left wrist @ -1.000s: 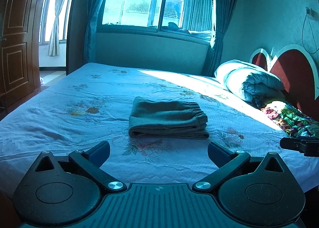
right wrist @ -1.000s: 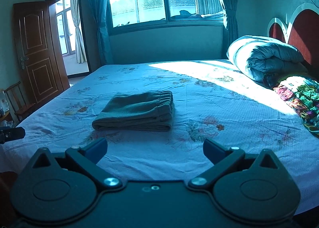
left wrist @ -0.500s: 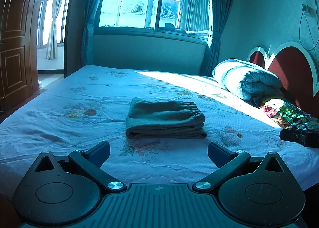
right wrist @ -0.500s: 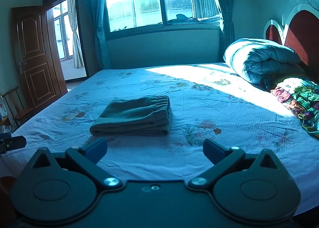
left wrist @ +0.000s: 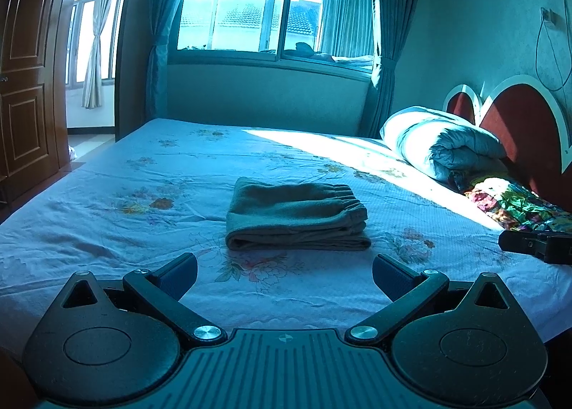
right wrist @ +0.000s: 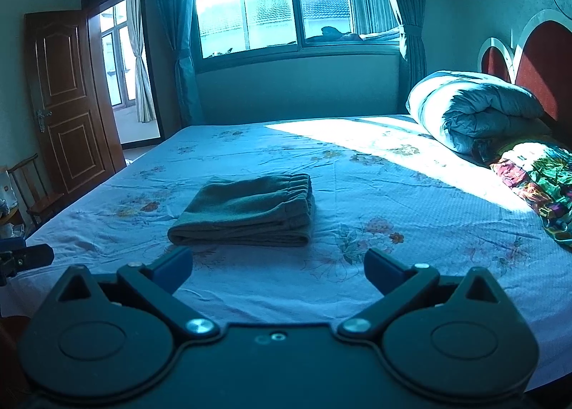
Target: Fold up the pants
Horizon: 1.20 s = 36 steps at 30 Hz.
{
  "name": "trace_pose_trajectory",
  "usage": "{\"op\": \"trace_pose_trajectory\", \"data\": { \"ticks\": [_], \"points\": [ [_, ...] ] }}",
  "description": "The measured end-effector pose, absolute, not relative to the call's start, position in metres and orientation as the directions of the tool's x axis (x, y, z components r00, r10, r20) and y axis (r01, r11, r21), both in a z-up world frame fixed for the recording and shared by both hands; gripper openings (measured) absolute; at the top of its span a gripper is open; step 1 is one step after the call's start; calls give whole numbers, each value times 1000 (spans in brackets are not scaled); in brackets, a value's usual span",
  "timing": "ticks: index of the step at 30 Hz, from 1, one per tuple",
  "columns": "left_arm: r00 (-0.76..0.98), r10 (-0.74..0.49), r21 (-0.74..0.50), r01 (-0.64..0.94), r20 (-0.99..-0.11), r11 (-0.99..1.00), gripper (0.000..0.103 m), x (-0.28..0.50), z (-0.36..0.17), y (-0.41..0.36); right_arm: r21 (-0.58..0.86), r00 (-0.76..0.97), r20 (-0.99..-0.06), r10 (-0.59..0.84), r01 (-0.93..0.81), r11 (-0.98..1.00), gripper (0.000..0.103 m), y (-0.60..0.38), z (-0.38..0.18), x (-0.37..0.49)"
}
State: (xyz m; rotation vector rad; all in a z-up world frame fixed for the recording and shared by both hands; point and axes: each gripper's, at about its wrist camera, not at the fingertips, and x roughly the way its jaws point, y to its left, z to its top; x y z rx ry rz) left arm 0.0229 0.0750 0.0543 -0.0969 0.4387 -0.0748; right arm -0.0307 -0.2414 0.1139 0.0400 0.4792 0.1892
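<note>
Black plastic fills the bottom of both wrist views, where we hold each claw low at the near edge of the bed (left wrist: 107, 230); our left claw (left wrist: 285, 275) has its two blue-padded fingers (left wrist: 177, 275) spread wide with nothing between them, and our right claw (right wrist: 278, 267) is spread just as wide and equally empty; neither touches any cloth. At the right edge of the left view a dark tip of the right claw pokes in over the sheet, and at the left edge of the right view a matching dark tip of the left claw shows, so we have the two side by side but apart. Beyond the fingers lies a pale blue sheet printed with flowers, lightly creased; on it, near the middle of the bed, rest the pants (left wrist: 296, 217), grey-green, folded into a compact flat rectangle with the gathered elastic waistband on top toward the right and the rounded fold facing left; they sit clear of both claws. Farther right, by the red and white headboard (left wrist: 518, 116), a rolled quilt (left wrist: 443, 141) lies above a bright patterned cloth (left wrist: 514, 205); a band of sunlight crosses the sheet there. Behind the bed we see a wide window (left wrist: 275, 5) with dark curtains, and at far left a brown wooden door (right wrist: 68, 101) stands open.
</note>
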Motion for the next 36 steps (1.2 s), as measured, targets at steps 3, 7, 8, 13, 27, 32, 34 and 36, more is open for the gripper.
{"op": "trace_pose_trajectory", "data": {
  "ticks": [3, 7, 8, 13, 27, 32, 34, 36],
  "points": [
    [901, -96, -109, 54, -424, 993, 103, 24, 54, 73, 84, 872, -452, 190, -170, 982, 97, -242, 114, -32],
    [900, -99, -109, 57, -425, 992, 103, 24, 54, 73, 84, 872, -451, 191, -172, 982, 97, -242, 114, -32],
    [900, -98, -109, 57, -424, 992, 103, 24, 54, 73, 84, 872, -451, 191, -172, 982, 97, -242, 114, -32],
    [900, -98, -108, 57, -425, 993, 103, 24, 55, 73, 85, 871, -452, 192, -172, 981, 97, -240, 113, -33],
    [903, -85, -104, 45, -422, 994, 103, 24, 53, 73, 84, 868, -455, 200, -182, 980, 97, -236, 111, -33],
    [903, -85, -104, 45, -420, 994, 103, 23, 53, 71, 84, 868, -454, 201, -183, 980, 97, -237, 111, -34],
    [903, -83, -102, 44, -421, 994, 103, 23, 52, 70, 85, 868, -454, 201, -182, 980, 97, -237, 110, -34],
    [904, -82, -102, 43, -420, 994, 103, 22, 52, 70, 85, 868, -453, 201, -183, 979, 97, -237, 110, -34]
  ]
}}
